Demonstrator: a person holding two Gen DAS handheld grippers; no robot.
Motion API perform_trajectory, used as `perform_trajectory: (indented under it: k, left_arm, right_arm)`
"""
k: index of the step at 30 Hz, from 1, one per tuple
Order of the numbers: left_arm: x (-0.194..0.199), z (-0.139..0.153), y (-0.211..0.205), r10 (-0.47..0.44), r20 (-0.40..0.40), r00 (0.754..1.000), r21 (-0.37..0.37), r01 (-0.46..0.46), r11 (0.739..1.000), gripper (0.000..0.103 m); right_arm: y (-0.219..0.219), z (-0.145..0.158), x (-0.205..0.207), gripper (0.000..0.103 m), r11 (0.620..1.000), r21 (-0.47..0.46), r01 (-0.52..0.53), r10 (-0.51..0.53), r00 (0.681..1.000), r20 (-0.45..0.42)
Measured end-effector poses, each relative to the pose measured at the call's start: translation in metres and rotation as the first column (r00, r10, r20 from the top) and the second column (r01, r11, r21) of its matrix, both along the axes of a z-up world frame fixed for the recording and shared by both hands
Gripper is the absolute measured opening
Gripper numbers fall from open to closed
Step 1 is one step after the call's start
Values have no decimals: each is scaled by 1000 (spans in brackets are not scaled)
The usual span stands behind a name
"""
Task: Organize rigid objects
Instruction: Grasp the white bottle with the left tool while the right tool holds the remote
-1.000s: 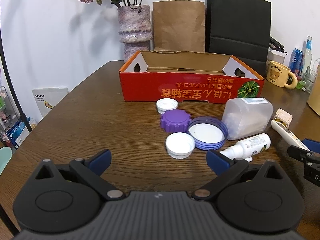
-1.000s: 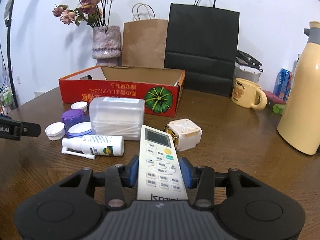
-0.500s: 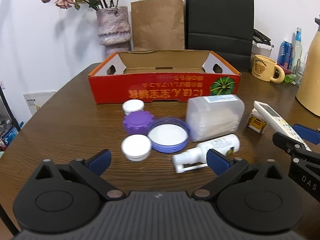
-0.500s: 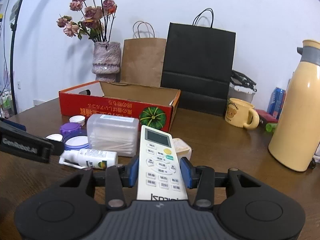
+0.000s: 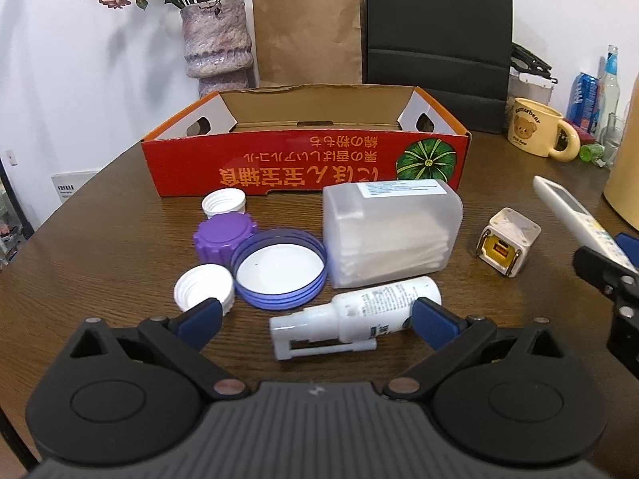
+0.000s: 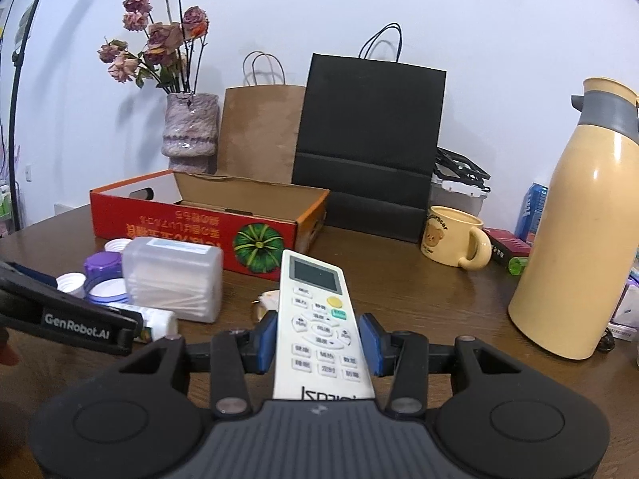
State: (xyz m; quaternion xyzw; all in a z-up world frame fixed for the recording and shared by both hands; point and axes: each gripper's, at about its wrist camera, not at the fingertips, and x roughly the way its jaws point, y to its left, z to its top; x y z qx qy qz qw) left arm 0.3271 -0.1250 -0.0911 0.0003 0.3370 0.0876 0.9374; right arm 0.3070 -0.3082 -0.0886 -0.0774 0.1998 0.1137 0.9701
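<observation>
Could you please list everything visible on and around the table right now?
cardboard box: 1, red, table's far side
caps: 2, white, before the box
screw lid: 1, purple, between the caps
jar lid: 1, blue-rimmed, upturned
swab box: 1, translucent, beside jar lid
spray bottle: 1, white, lying down
charger: 1, white
mug: 1, yellow
flask: 1, cream
paper bags: 2, brown and black
vase: 1, purple, dried flowers
remote: 1, white, in right hand-held gripper
left hand-held gripper: open around bottle
</observation>
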Motion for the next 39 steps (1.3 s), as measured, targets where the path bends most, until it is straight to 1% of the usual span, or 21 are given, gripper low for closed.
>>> perform_trajectory:
  k: [8,16,22,29,34,35,36,37,38,39]
  left_arm:
    - [10,-6,-20,15,4,1000,49,-15,999,103]
    - [20,-12,-41,19,-1,1000,97,-19,995,103]
    - [25,-16,-45,37,-14,999,103,-35,994,103]
    - [27,-17,-43,62,-5,998,98,-62,993,103]
    - [26,-17,-39,68,-9,998,70,-67,995,103]
    - [26,-17,-37,64,-10,998,59,-64,996,101]
    - [25,-17,-36,58,-10,998,44,-57,997,96]
    - [23,-16,-34,51,-9,999,27,-51,998,89]
    - [22,-15,-33,46,-5,999,14,-46,999,85]
    - [21,-15,-31,39,-2,999,4,-39,999,78]
  right_arm:
    - [-21,-3,12,43,1000,3,3,-3,1000,-7]
    - [-30,-6,16,43,1000,11,14,-14,1000,-21]
    - [-29,-8,18,43,1000,4,26,-26,999,-28]
    - [-28,-9,18,43,1000,1,30,-30,999,-26]
    - [-29,-9,18,43,999,6,33,-33,999,-27]
    - [-29,-9,18,43,999,7,34,-34,999,-28]
    - [-29,-9,18,43,999,9,35,-35,999,-29]
    - [-30,-9,18,43,999,10,36,-36,999,-29]
    - [-30,-9,18,43,999,11,37,-37,999,-29]
    - [-31,-9,18,43,999,12,37,-37,999,-31]
